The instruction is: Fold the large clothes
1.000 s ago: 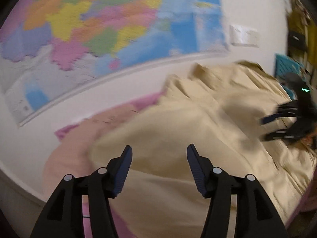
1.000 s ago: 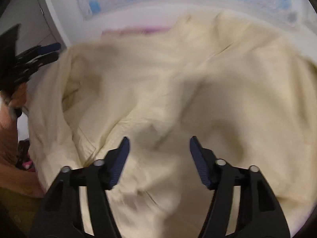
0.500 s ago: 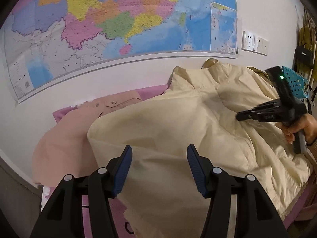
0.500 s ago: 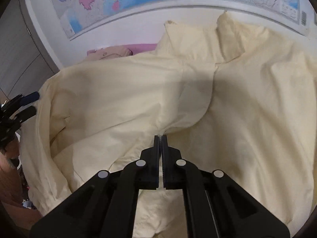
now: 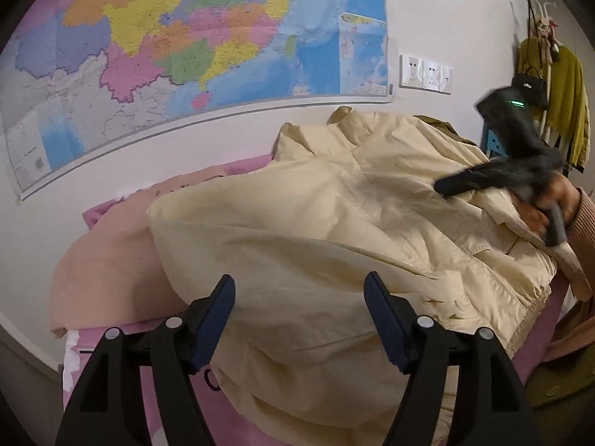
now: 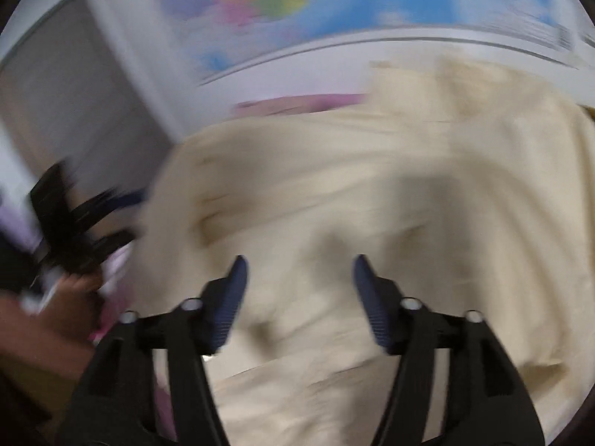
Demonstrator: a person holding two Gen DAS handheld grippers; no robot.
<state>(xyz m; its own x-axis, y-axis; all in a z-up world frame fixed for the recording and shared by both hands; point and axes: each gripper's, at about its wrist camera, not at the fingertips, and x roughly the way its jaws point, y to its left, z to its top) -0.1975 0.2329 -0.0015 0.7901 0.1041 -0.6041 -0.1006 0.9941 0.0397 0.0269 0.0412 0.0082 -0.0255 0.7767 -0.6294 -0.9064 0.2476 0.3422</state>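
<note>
A large cream jacket (image 5: 334, 245) lies spread and rumpled over a pink bed, collar toward the wall. In the left wrist view my left gripper (image 5: 299, 297) hovers over its near-left part; its jaws are opening and nothing is between them. The right gripper shows there as a blurred black tool (image 5: 494, 178) in a hand over the jacket's right side. The right wrist view is blurred: my right gripper (image 6: 299, 275) hangs above the cream jacket (image 6: 372, 193) with jaws opening and no cloth between them. The left gripper (image 6: 74, 223) appears at that view's left edge.
A peach garment (image 5: 111, 245) lies on the pink bedsheet (image 5: 163, 390) left of the jacket. A coloured wall map (image 5: 186, 55) and white sockets (image 5: 425, 72) hang behind the bed. At the far right, a yellow-green garment (image 5: 565, 93) and a black bag hang on a rack.
The right gripper, shut half a second ago over the jacket, has opened and lifted. The left gripper's jaws stand wider and it has moved over the jacket's near-left part.
</note>
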